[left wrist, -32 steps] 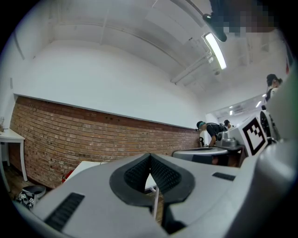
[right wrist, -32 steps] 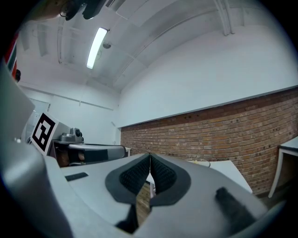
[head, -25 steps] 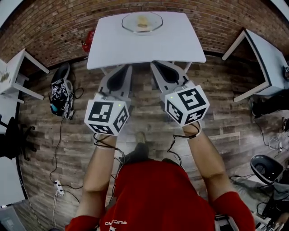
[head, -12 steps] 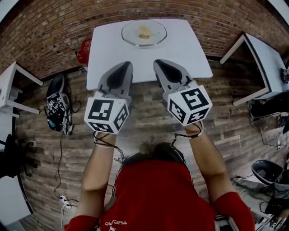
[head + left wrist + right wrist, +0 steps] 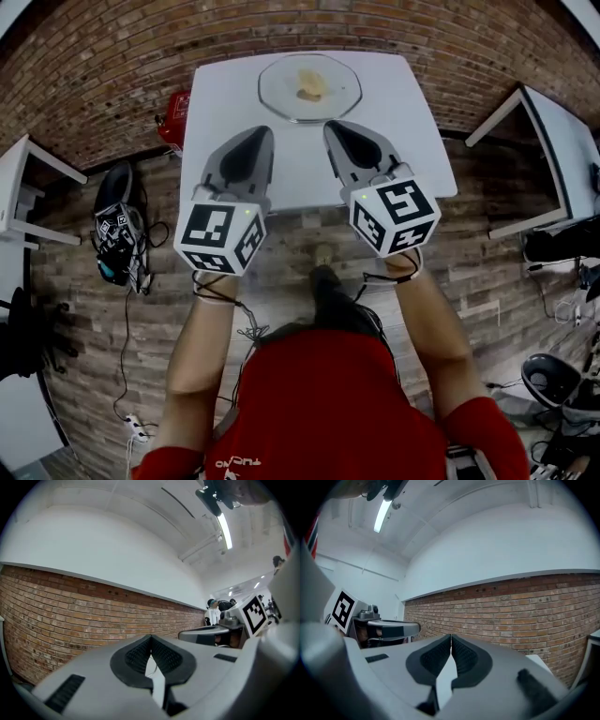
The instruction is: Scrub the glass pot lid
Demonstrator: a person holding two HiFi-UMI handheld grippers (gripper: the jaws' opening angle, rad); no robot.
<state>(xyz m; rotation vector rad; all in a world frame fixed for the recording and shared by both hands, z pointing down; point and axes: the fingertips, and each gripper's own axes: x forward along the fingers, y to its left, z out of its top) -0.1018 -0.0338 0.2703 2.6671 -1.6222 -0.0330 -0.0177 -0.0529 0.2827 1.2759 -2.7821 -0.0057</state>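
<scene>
In the head view a round glass pot lid (image 5: 309,86) lies flat at the far side of a white table (image 5: 225,103), with a small yellowish lump (image 5: 311,90) on its middle. My left gripper (image 5: 257,134) hovers over the near half of the table, shut and empty. My right gripper (image 5: 335,127) is beside it, just short of the lid, also shut with nothing held. In both gripper views the lid is out of sight; the left gripper (image 5: 150,640) and right gripper (image 5: 451,639) have their pads together and face a brick wall.
A red object (image 5: 176,120) stands by the table's left edge. Other white tables sit at the left (image 5: 23,173) and right (image 5: 562,141). Cables and gear (image 5: 117,234) lie on the wooden floor at the left. A brick wall (image 5: 112,66) runs behind the table.
The table and lid have come nearer and lower in the head view. Both grippers now reach over the table's near edge instead of hanging in front of it. Jaws stay shut.
</scene>
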